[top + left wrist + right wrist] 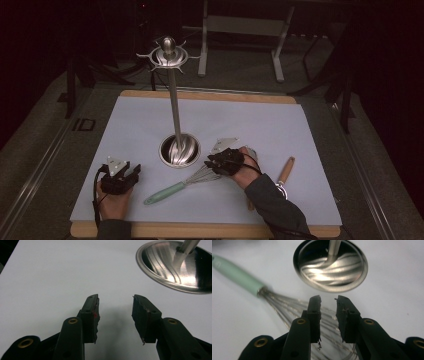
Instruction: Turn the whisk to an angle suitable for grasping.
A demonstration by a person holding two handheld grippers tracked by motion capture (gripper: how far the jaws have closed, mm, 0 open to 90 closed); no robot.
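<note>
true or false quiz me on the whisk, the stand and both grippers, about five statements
1. The whisk lies flat on the white mat. True.
2. The right gripper is over the whisk's handle. False: it is over the wire end; the green handle points away toward the left gripper.
3. The left gripper holds the whisk. False: its jaws stand open over bare mat.
4. The metal stand is upright, its round base between the two grippers. True.
5. The wooden-handled tool hangs from the stand's top. False: it lies on the mat beside the right forearm.
</note>
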